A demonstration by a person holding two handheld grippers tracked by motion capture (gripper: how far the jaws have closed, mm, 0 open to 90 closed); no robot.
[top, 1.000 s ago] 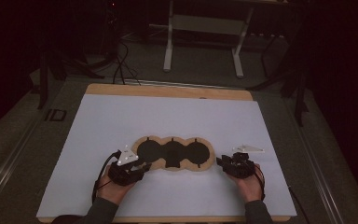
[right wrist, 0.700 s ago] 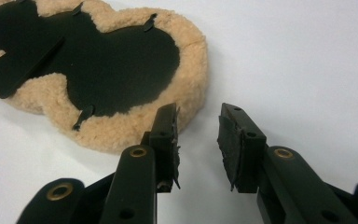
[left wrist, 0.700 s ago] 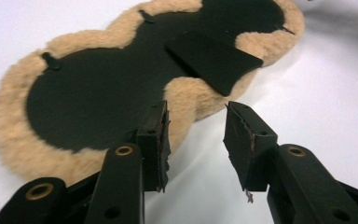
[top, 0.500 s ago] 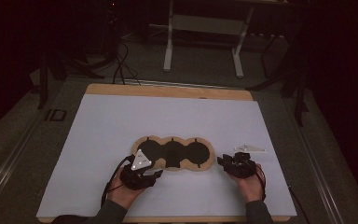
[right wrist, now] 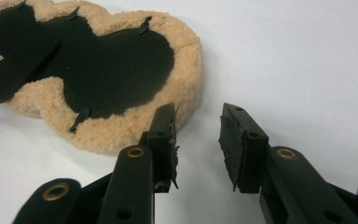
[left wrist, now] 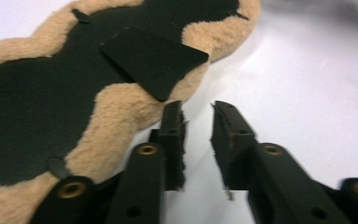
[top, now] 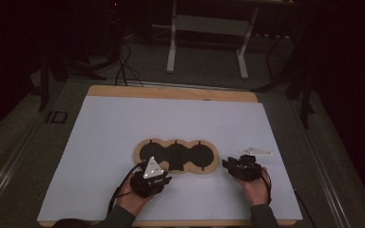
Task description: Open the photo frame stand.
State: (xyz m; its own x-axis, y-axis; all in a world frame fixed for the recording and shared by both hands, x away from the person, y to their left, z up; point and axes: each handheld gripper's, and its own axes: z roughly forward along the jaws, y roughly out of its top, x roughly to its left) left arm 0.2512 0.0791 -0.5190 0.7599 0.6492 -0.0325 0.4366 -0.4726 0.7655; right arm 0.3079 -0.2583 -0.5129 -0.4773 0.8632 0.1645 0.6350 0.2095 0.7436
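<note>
Now, pad: the three-lobed black pad with tan fleece trim lies flat on my white worktop, between both hands.
Left gripper: jaws just been closing, narrow gap left, nothing between them, tips just beside the fleece edge.
Right gripper: jaws parted, empty, beside the pad's end lobe.

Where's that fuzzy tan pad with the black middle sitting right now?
The fuzzy tan pad lies on the white table cover in the high view, near its front edge, between the two hand-held grippers.
</note>
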